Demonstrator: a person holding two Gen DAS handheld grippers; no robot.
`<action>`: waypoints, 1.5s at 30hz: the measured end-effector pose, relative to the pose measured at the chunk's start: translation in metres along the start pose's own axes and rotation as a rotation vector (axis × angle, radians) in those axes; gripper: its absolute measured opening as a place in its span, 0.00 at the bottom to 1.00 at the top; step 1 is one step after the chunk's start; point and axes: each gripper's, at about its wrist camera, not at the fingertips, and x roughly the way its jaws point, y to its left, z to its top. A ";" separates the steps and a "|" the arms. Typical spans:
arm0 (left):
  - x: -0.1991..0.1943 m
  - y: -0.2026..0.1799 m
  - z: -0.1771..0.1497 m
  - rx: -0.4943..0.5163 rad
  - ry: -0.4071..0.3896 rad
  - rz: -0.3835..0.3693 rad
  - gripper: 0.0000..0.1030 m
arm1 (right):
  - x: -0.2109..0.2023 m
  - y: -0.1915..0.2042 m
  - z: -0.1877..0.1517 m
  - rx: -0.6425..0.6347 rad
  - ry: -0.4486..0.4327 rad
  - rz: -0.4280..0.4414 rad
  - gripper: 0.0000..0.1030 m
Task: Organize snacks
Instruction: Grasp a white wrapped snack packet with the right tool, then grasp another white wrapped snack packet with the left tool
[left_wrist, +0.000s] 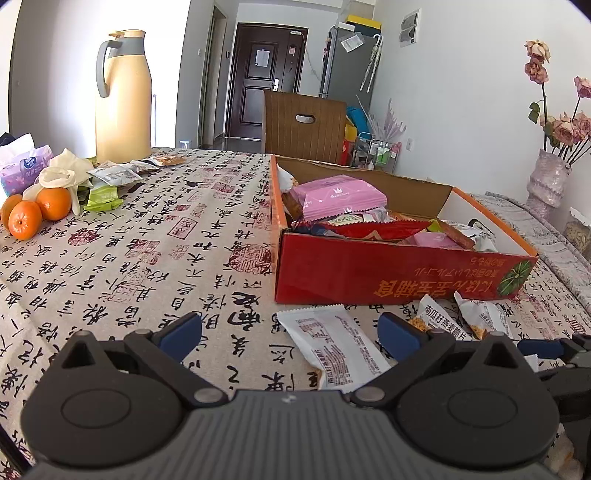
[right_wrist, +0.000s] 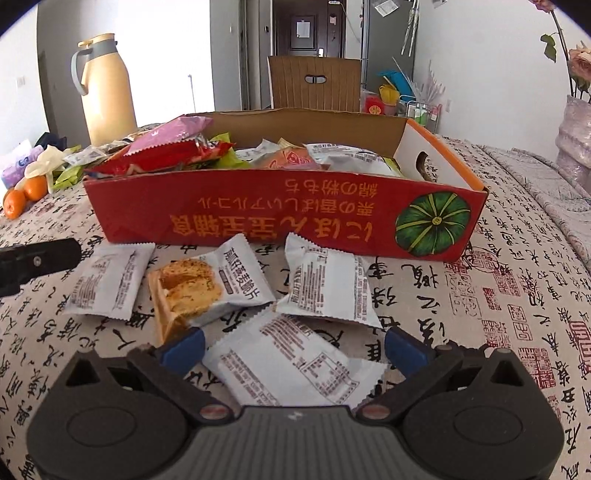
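While both grippers hovered low over the calligraphy-print counter (right_wrist: 480, 314), their jaws stood apart, clamped on nothing. In the right wrist view, the right gripper (right_wrist: 293, 349) straddled a white snack packet (right_wrist: 295, 365) at 6 o'clock; three more packets lay just beyond. The red cardboard box (right_wrist: 280, 218), heaped with snacks, sat at 12 o'clock. The left gripper (left_wrist: 290, 334) framed another white packet (left_wrist: 332, 347), with the box at 2 o'clock.
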 end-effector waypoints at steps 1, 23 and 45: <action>0.000 0.000 0.000 -0.001 -0.001 -0.001 1.00 | -0.001 0.001 -0.001 -0.005 0.000 0.004 1.00; 0.002 -0.001 -0.001 0.005 0.009 0.010 1.00 | -0.035 0.000 -0.021 -0.070 -0.067 0.079 0.44; 0.027 -0.032 0.014 0.055 0.184 0.128 1.00 | -0.064 -0.044 -0.016 0.063 -0.220 0.054 0.30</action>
